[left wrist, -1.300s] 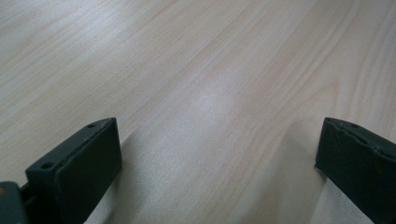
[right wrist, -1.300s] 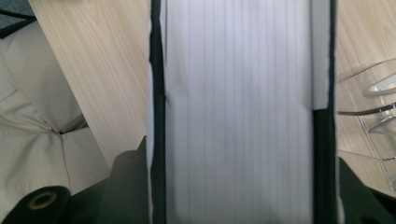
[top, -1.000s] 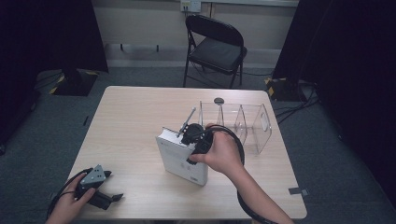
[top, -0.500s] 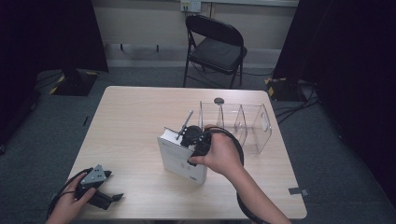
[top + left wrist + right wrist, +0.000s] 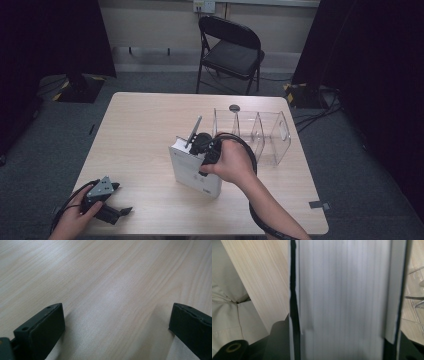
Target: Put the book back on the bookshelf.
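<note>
- High view: the right gripper straddles the top edge of a thick white book standing upright near the middle of the table, just left of a clear divided rack.
- Right gripper view: the book sits between the 2 jaws, which have just been closing again after a brief loosening; the pads appear to press on both covers, narrowly parted to the book's thickness.
- Risk: that wavering grip could let the heavy book slip or tip over when lifted.
- Risk: swung toward the rack, a corner could knock the light plastic and shove it toward the table edge.
- Left gripper rests wide open and empty near the table's front left corner, too far to steady anything.
</note>
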A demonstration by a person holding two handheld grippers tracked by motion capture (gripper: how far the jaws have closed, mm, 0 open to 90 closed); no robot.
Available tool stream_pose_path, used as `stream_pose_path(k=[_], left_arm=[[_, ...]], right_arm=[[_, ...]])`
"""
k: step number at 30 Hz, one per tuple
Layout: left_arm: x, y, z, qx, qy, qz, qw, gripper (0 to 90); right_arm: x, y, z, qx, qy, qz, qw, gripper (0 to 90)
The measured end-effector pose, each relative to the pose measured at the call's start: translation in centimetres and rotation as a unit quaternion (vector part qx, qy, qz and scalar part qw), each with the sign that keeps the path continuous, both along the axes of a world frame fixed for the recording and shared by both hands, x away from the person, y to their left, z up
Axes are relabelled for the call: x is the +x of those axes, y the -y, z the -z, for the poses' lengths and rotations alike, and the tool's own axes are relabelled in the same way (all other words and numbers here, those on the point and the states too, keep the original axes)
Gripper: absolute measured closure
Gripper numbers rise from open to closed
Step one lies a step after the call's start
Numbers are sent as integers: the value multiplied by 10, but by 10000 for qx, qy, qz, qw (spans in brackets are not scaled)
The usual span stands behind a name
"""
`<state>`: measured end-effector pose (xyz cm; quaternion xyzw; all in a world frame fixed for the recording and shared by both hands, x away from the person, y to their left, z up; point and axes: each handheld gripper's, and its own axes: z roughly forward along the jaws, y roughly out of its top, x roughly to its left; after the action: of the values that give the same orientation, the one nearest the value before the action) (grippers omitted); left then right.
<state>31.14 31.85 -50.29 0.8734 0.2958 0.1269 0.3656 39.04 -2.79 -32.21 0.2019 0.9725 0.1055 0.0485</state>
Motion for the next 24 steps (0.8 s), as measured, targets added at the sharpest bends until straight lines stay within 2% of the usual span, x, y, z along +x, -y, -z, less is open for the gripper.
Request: stream_pose_path(k=[7, 12, 17, 24], left_arm=[[0, 0, 0, -5, 4, -1, 10000, 0], [0, 0, 0, -9, 4, -4, 10000, 0], [0, 0, 0, 5, -8, 5, 10000, 0], [0, 0, 0, 5, -8, 6, 10000, 0]], right_arm=[[-3, 6, -2, 119, -24, 84, 9999, 525], [-5, 17, -15, 275, -7, 141, 9995, 525], [-9, 27, -29, 268, 27, 259, 9993, 525], [-11, 46, -31, 241, -45, 487, 9985, 525]])
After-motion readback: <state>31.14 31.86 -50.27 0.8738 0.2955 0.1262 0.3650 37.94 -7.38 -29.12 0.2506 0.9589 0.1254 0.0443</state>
